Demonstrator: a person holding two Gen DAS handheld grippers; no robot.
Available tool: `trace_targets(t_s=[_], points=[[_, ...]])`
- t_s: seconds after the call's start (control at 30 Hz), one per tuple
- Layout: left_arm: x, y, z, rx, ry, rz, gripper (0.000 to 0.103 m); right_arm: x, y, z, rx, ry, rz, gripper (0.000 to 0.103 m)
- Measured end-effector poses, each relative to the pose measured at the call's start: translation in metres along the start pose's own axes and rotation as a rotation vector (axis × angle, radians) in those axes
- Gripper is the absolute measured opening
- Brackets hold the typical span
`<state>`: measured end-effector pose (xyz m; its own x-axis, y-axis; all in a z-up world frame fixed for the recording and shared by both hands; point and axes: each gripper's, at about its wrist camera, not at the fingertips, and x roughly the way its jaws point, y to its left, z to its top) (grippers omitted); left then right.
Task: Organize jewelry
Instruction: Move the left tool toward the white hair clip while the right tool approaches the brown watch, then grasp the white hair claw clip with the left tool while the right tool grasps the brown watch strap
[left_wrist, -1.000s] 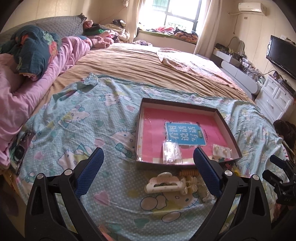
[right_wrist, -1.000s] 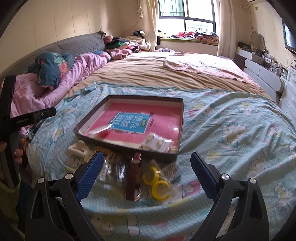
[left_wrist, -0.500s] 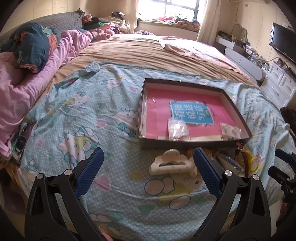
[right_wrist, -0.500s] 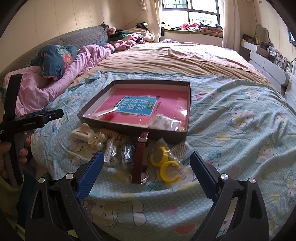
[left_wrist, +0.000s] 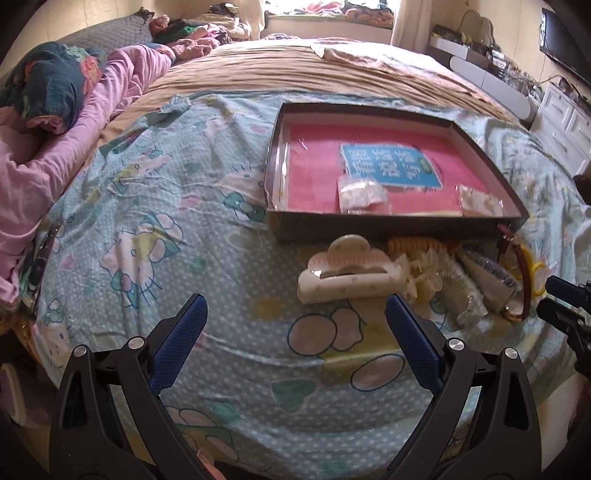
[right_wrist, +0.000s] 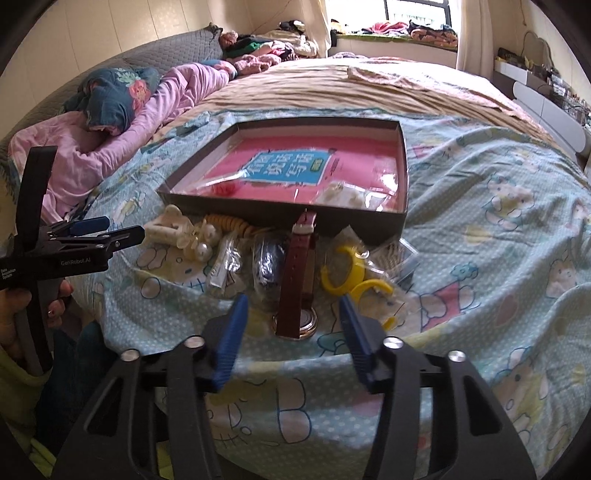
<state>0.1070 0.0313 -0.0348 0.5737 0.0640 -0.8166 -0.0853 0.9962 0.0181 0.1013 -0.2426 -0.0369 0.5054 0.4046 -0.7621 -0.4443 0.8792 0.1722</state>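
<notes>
Pale blue cartoon-print bedding is covering the near end of a bed, where a shallow dark cardboard tray with a pink lining is sitting at centre frame in both wrist views, two small clear packets lying along its near inner edge. Just outside the tray's near wall, a row of jewelry is lying on the bedding: a cream claw hair clip at the left of the row, a yellow coiled hair tie beside it, several clear plastic bags, a dark red strap watch lying lengthwise with its case nearest the camera, and a pair of yellow hoop earrings to the right. At the bottom of the left wrist view, the left tool is hovering with its blue pads spread wide, nothing between them, the hair clip just beyond. At the bottom of the right wrist view, the right tool is closing, its pads flanking the watch's near end without yet pressing on it. A person's hand is gripping the left tool's handle at the left edge of that view.
</notes>
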Motion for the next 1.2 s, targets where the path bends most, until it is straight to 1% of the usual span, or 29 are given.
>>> trace_targets(t_s=[0.03,0.1,0.2,0.43,0.53,0.57,0.93,0.97,1.0,1.03,1.1,1.2], points=[[0.002,-0.001,-0.001,0.003,0.006,0.0,0.091,0.003,-0.001,-0.001,0.002,0.008,0.007,0.04],[0.005,-0.001,-0.002,0.005,0.009,0.0,0.091,0.008,-0.001,-0.001,0.001,0.014,0.01,0.033],[0.011,-0.002,-0.003,0.007,0.015,-0.002,0.091,0.016,-0.001,-0.001,-0.005,0.019,0.006,0.031],[0.022,-0.011,-0.002,0.021,0.023,-0.043,0.091,0.032,-0.002,0.0,-0.006,0.036,0.008,0.025],[0.026,-0.016,0.0,0.028,0.021,-0.047,0.091,0.035,-0.003,0.001,-0.006,0.037,0.027,0.019],[0.028,-0.017,0.001,0.026,0.021,-0.048,0.091,0.036,-0.003,0.0,-0.011,0.037,0.035,0.015],[0.039,-0.021,0.006,0.019,0.016,-0.056,0.09,0.026,-0.005,0.003,-0.015,0.007,0.07,0.013],[0.04,-0.02,0.006,0.017,0.017,-0.06,0.088,0.023,-0.005,0.003,-0.016,-0.001,0.073,0.013],[0.041,-0.021,0.007,0.018,0.02,-0.072,0.073,0.021,-0.004,0.005,-0.017,-0.006,0.076,0.013],[0.043,-0.022,0.006,0.019,0.026,-0.078,0.054,0.019,-0.004,0.006,-0.019,-0.011,0.079,0.013],[0.046,-0.025,0.006,0.035,0.027,-0.048,0.038,0.014,-0.004,0.008,-0.021,-0.025,0.087,0.013],[0.043,-0.022,0.006,0.027,0.027,-0.069,0.036,0.007,-0.002,0.012,-0.025,-0.045,0.095,0.013]])
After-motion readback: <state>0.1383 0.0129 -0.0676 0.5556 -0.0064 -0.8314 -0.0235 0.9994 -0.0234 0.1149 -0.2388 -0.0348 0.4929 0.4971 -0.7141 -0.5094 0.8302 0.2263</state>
